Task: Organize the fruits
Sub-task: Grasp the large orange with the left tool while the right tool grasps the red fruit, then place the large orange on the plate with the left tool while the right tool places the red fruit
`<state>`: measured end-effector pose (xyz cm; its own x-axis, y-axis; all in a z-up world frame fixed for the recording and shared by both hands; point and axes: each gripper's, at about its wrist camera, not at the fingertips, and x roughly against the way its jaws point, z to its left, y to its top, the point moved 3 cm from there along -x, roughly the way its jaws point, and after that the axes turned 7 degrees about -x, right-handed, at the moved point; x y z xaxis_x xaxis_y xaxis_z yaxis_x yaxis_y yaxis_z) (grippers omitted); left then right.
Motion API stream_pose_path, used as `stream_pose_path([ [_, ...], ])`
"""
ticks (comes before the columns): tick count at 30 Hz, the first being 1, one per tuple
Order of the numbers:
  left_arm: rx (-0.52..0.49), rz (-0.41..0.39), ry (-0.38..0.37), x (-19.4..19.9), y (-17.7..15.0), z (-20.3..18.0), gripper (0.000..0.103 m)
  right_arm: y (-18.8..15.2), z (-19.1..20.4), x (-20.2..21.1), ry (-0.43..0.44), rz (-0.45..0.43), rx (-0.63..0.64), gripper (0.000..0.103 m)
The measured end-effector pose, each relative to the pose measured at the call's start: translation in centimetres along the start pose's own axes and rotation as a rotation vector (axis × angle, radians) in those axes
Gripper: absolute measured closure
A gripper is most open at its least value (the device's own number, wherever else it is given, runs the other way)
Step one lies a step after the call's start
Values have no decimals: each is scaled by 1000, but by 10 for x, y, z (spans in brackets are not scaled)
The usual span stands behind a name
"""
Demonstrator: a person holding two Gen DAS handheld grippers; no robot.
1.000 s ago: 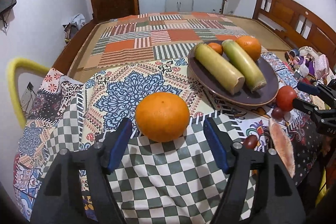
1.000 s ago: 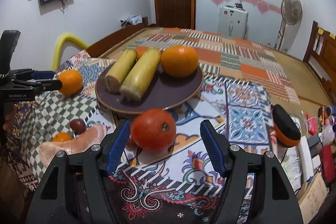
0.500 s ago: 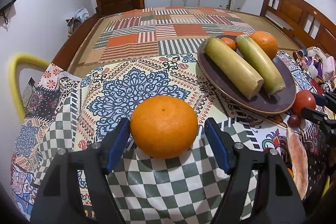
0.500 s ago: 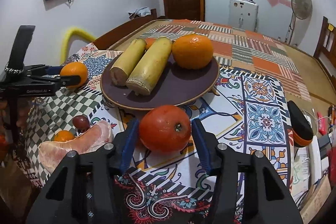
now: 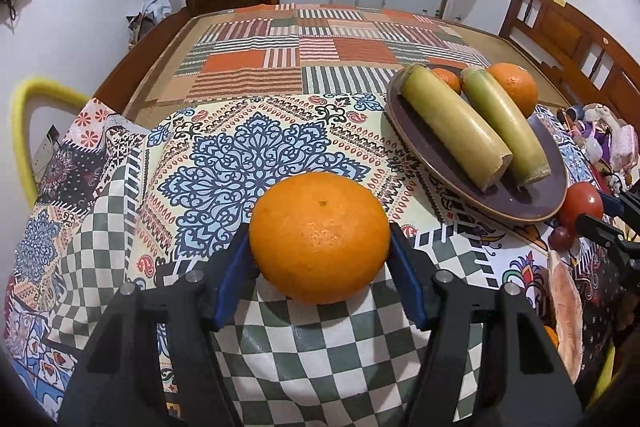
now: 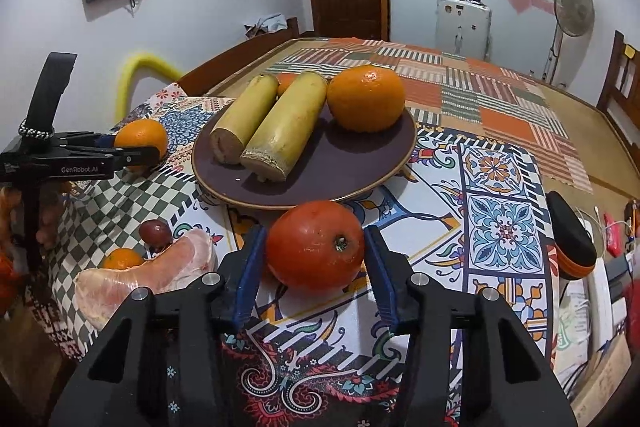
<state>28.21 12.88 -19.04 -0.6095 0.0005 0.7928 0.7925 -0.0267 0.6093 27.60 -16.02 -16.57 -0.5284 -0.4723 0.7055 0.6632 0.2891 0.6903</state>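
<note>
My left gripper point(image 5: 320, 259) is shut on a large orange point(image 5: 319, 238) low over the checked cloth. My right gripper point(image 6: 314, 259) is shut on a red tomato point(image 6: 315, 244) just in front of the brown plate point(image 6: 348, 167). The plate holds two yellow-green cane pieces point(image 6: 286, 125), a big orange point(image 6: 366, 98) and a small orange behind them. In the left wrist view the plate point(image 5: 440, 163) lies to the right, with the tomato point(image 5: 580, 203) and the right gripper at its near edge.
A pomelo segment point(image 6: 144, 277), a dark grape point(image 6: 156, 231) and a small orange point(image 6: 122, 259) lie on the cloth left of the right gripper. A black-and-orange case point(image 6: 570, 239) and clutter sit at the right table edge. A yellow chair back point(image 5: 24, 119) stands left.
Both grippers moved forward and closed: the left jaws came in onto the orange, the right jaws onto the tomato.
</note>
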Motion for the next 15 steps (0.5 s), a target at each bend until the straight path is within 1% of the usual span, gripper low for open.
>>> stream_pose_path([
  [6,-1,-9,0,11,-3,-4,39,0,-4,7,-2,-6,-3,58],
  [15,-31,-77,-6,45,11,-25,39,12,-10,27,-6,-60,-15,58],
])
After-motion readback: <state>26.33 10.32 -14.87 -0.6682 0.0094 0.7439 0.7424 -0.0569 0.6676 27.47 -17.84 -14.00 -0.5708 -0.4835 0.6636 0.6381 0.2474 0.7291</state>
